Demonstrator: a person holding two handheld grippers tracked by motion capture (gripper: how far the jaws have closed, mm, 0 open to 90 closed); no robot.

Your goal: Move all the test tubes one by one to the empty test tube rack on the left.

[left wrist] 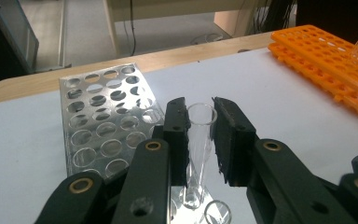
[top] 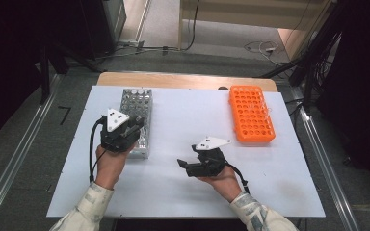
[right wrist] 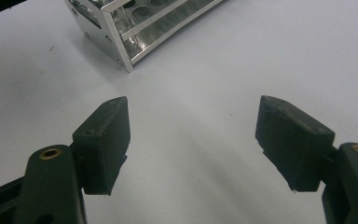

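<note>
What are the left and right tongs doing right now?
Left tongs: shut on a clear test tube above the metal rack.
Right tongs: open, holding nothing.

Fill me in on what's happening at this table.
A person holds a gripper in each hand. The left gripper is shut on a clear glass test tube above the shiny metal tube rack. The right gripper rests open over the white table. An orange plastic tube rack sits to the right.

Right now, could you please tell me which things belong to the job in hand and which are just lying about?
In the job:
- left gripper, shut on the clear test tube
- metal rack

Lying about:
- orange rack
- right gripper, open and empty
</note>
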